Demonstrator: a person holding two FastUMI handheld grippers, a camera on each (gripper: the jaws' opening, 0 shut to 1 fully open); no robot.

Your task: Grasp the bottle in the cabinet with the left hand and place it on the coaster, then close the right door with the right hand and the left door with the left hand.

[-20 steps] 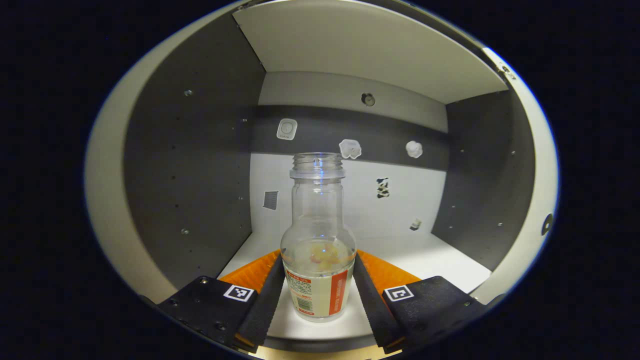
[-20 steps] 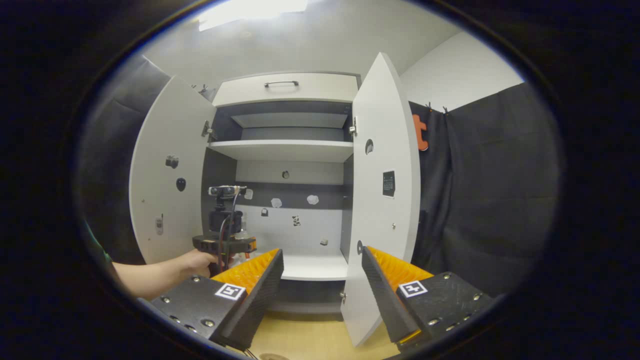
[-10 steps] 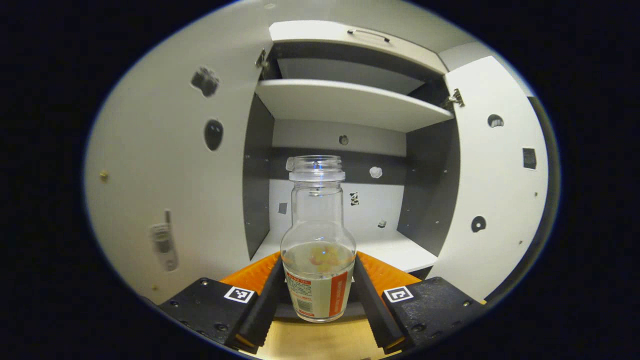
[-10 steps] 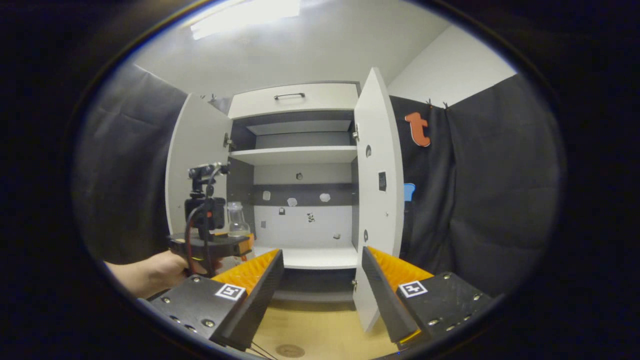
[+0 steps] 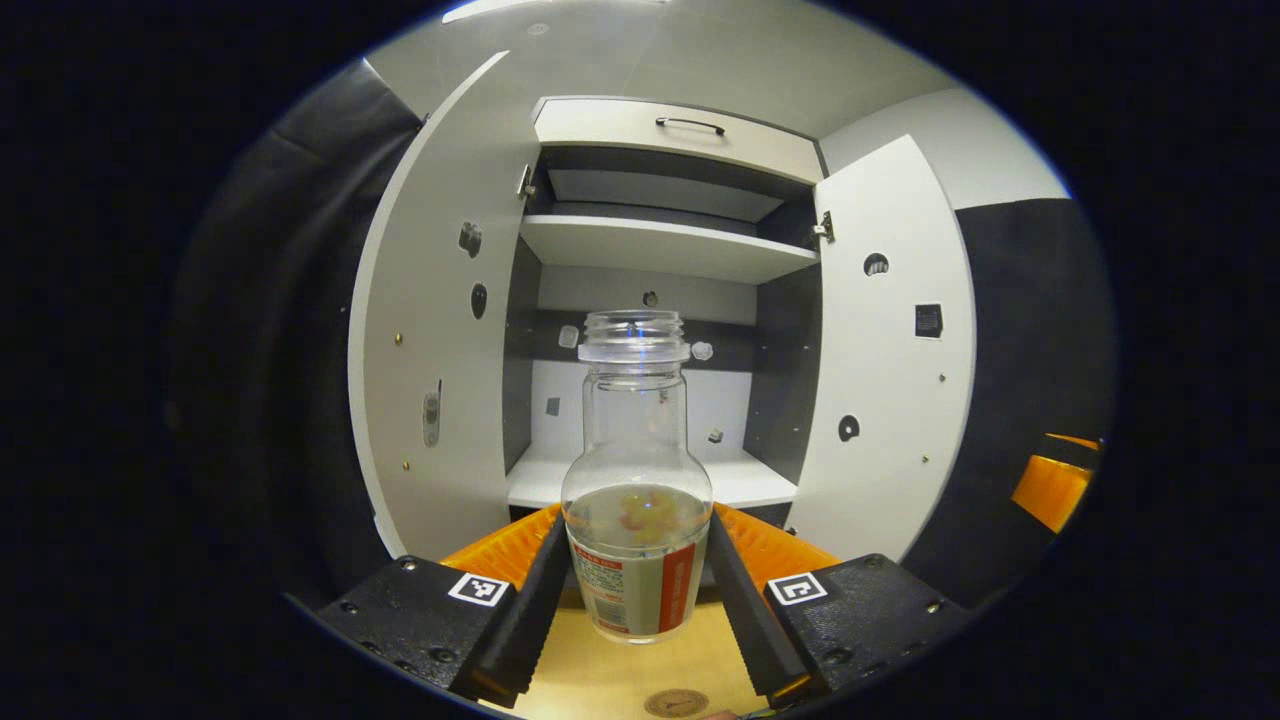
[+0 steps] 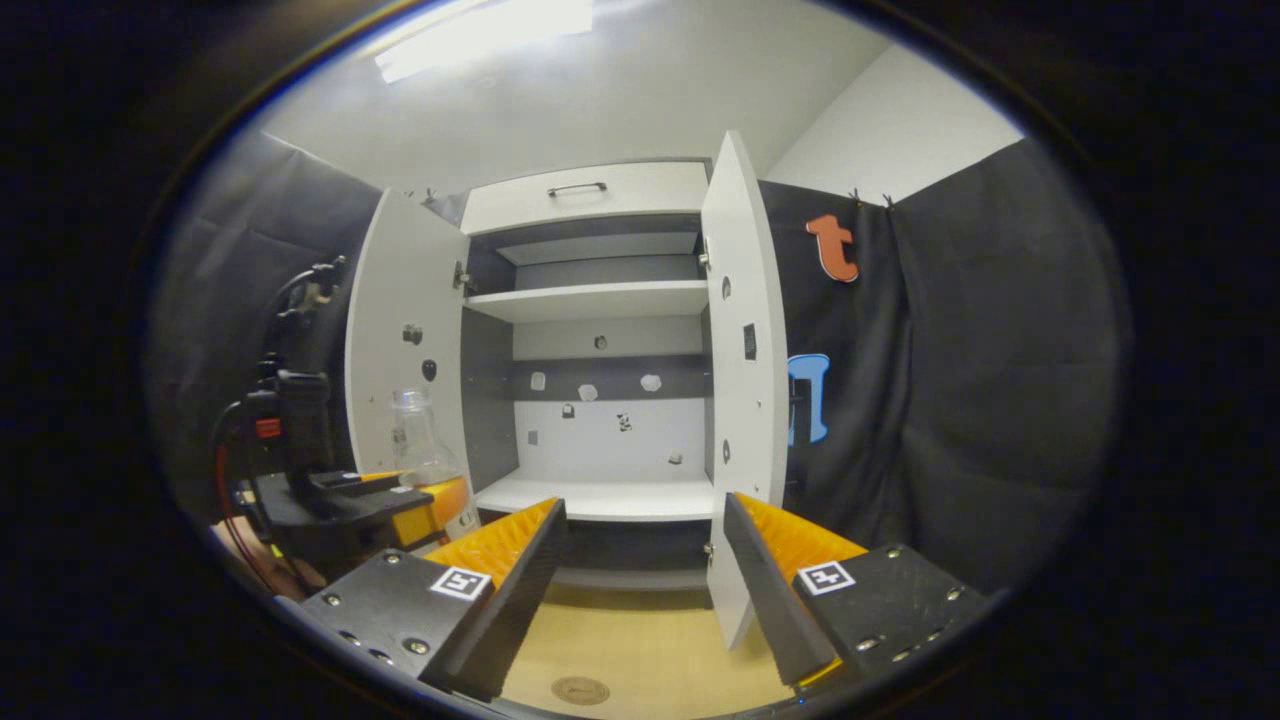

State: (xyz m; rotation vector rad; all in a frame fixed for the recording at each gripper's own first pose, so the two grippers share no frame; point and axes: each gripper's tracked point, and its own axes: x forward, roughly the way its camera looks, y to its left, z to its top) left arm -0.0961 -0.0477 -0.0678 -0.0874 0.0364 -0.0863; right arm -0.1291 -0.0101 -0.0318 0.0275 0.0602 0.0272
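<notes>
Here, in the left gripper view, the left claw is clamped on the bottle, both fingers pressing against its labelled lower body. The bottle stands upright, open-mouthed and without a cap, with a little pale liquid in the bottom, held above the desk out in front of the cabinet. Both cabinet doors hang open: the left door and the right door frame the bare shelves. A round coaster lies on the desk just below the bottle, near the lower edge.

In the right gripper view, the right claw is spread wide with nothing between its fingers, hovering over the desk and facing the cabinet. The right door stands nearly edge-on just ahead. Off to the left, the left claw carries the bottle in front of the left door. The coaster sits on the desk near the lower edge.
</notes>
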